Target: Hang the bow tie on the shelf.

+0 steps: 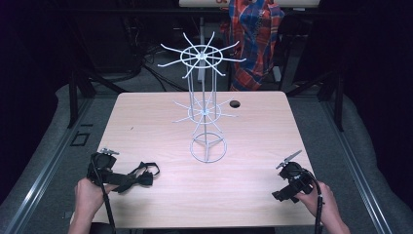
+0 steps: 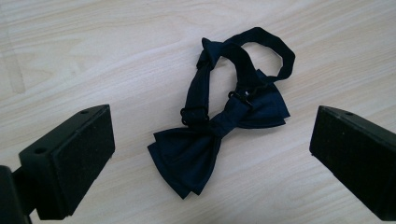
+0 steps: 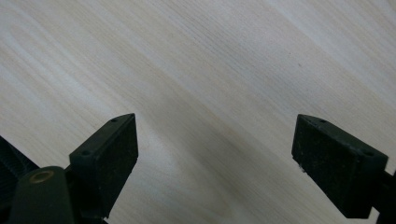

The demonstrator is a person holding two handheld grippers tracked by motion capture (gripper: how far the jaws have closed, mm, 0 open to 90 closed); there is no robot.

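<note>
A dark navy bow tie (image 2: 219, 135) with its neck strap looped behind lies flat on the light wood table (image 1: 146, 122); the high view has the bow tie (image 1: 139, 176) near the front left edge. My left gripper (image 2: 212, 154) hovers over it, open, jaws wide to either side of the bow without touching. In the high view the left gripper (image 1: 104, 168) sits at the tie's left end. My right gripper (image 3: 215, 163) is open above bare wood, and from above that right gripper (image 1: 292, 183) sits at the front right.
A white wire display stand (image 1: 207, 112) with two tiers of radiating hooks rises from a ring base at the table's middle. A small round hole (image 1: 235, 104) is in the tabletop behind it. A plaid cloth (image 1: 255, 34) hangs beyond the far edge.
</note>
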